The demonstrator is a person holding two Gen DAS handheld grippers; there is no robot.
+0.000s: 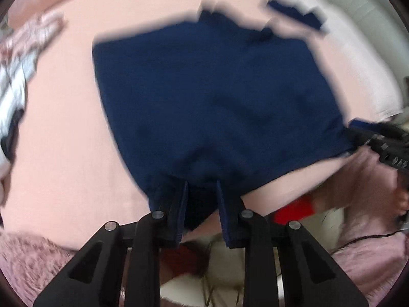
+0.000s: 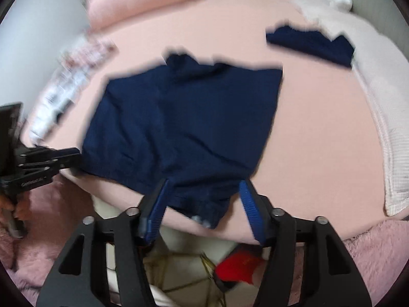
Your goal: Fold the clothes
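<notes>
Folding looks mid-way: navy garment (image 1: pixel 217 97) lies spread on the pink bed (image 1: pixel 64 140), its near hem at the bed's edge. Left claw (image 1: pixel 202 186) and right claw (image 2: pixel 204 183) both stand parted around that hem, not pinched. Next, I judge, both must close and carry the hem away. Only the right view shows clearly a second navy piece (image 2: pixel 310 44) beyond the garment.

A bed with a pink sheet (image 2: pixel 319 133) fills most of both views. A pink pillow (image 2: pixel 135 0) lies at upper left against a pale wall (image 2: pixel 38 38). Fluffy pink rug (image 2: pixel 378 250) covers the floor along the bottom edge.
</notes>
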